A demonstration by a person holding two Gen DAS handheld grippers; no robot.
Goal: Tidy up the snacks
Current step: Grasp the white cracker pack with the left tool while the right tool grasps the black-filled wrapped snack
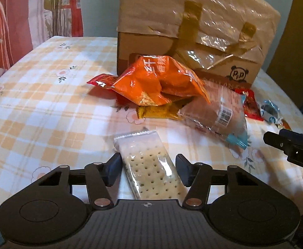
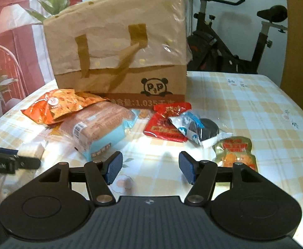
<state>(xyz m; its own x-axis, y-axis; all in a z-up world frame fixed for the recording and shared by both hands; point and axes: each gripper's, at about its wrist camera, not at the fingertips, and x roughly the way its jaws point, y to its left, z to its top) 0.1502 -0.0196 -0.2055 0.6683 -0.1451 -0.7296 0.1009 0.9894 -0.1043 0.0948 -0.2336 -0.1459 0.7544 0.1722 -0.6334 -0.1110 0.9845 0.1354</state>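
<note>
— What can't you make out?
— The cracker packet's (image 1: 151, 166) near end hides under the left gripper (image 1: 148, 170); the yellow pouch (image 2: 234, 151) is partly behind the right gripper (image 2: 150, 166)

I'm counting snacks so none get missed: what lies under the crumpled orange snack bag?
Under the crumpled orange snack bag a gold foil wrapper and a red packet stick out. Their covered parts, and anything else beneath, cannot be seen.
</note>
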